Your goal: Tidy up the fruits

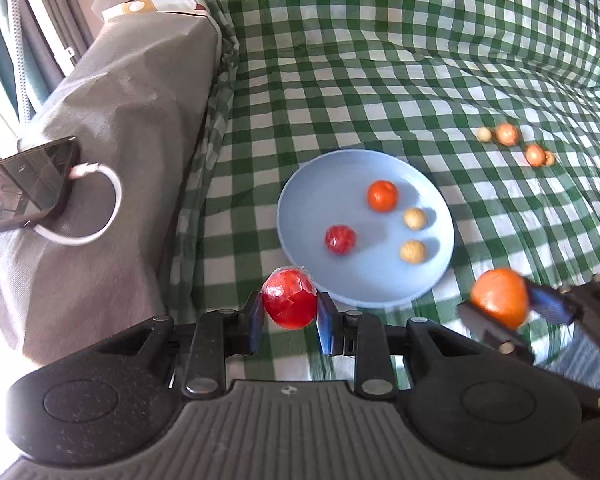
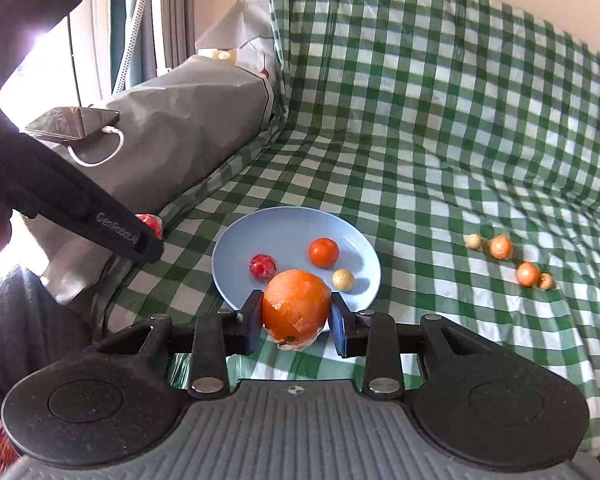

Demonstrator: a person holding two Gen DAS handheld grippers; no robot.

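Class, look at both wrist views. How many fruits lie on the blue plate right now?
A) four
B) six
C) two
A: the left wrist view shows the blue plate holding one orange fruit, one red fruit and two pale fruits.

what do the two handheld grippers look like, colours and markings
Both match: the left gripper and right gripper have matte black linkage arms with silver rivets, blue fingers, two round black textured housings and a grey ribbed base bearing a small crosshair mark. Seen from the right wrist view, the left gripper's black body carries white lettering, too blurred to read fully. No cables on them show.
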